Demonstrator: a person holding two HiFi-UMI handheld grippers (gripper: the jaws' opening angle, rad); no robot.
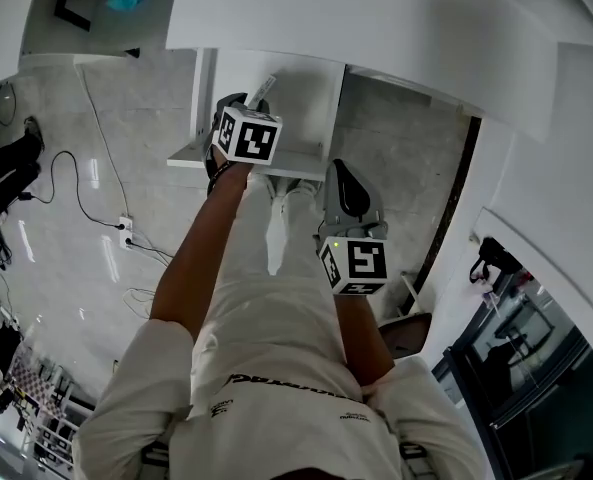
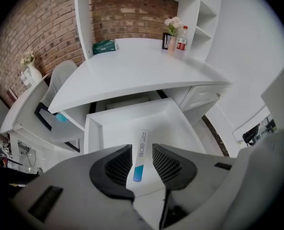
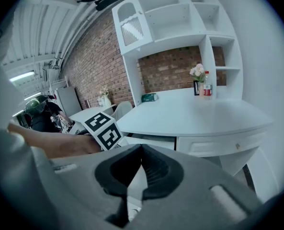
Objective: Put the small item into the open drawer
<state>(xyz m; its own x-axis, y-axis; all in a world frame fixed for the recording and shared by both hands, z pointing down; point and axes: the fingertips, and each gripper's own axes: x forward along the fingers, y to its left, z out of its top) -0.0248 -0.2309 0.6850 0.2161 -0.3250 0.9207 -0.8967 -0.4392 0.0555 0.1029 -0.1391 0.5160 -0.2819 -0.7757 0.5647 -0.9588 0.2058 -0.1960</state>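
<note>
L tongs (image 2: 142,147) apart | small item (image 2: 140,158) btw, over drawer (image 2: 114,128) | R tongs (image 3: 141,148) closed

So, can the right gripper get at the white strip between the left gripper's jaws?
Probably not as things stand. The left gripper hangs over the open drawer with its jaws apart either side of the white strip, blocking it from above, and the right gripper is shut, off to one side.
</note>
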